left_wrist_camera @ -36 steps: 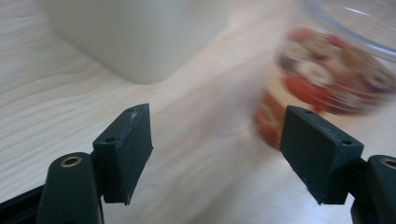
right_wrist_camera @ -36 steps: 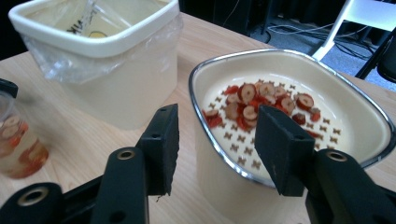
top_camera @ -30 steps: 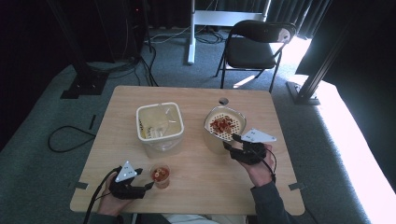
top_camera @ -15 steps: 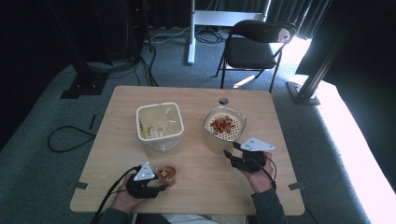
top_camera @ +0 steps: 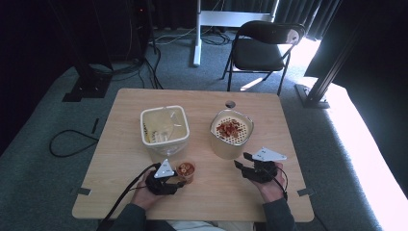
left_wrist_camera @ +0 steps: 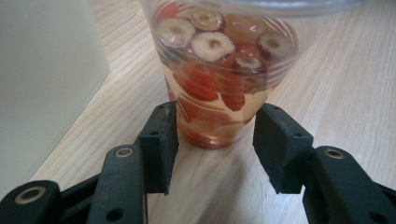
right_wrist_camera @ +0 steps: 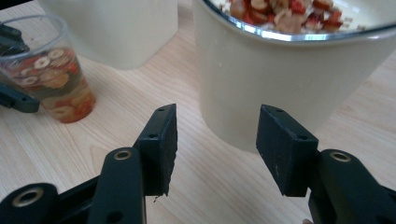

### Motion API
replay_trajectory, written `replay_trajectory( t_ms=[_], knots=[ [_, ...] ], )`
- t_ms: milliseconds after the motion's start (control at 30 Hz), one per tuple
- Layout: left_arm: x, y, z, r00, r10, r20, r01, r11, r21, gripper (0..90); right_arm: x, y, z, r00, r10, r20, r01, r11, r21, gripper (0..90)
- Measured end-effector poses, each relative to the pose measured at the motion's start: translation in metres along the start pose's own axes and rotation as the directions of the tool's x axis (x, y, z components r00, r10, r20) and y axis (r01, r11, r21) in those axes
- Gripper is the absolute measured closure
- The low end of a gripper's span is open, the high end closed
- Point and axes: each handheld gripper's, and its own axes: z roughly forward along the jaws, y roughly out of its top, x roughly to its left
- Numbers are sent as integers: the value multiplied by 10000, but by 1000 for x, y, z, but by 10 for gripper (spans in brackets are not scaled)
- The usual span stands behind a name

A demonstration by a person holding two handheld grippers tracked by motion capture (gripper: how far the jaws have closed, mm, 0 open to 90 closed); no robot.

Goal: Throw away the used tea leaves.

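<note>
Beside the white tub (top_camera: 164,128), the left claw (left_wrist_camera: 215,140) brackets a clear cup (left_wrist_camera: 219,65), spread apart; the right claw (right_wrist_camera: 217,147) gapes too.

Your left gripper (top_camera: 179,181) is black, capped with a grey three-cornered plate; a black cable trails from it toward the near left edge of the surface; your right gripper (top_camera: 241,160) matches it, plate and all, with a thin black cable looping by your wrist; each jaw is a blocky black pad with small holes and brass-ringed pivot screws; your sleeves are dark grey.
</note>
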Motion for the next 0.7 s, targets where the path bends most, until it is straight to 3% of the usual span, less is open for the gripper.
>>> replay_trajectory(
  t_ms=[367,500,700],
  knots=[
    [-4,14,23,9996,257,95,-256,9997,-53,512,5,-11,11,9989,-213,-406,224,9994,277,455],
    [-3,14,23,9998,206,34,-206,9998,-48,464,9,-11,16,9973,-374,-628,392,9988,279,408],
    [-4,12,13,9996,295,-43,-294,9994,159,382,22,-6,28,9871,-539,-1510,602,9975,372,324]
  ],
)
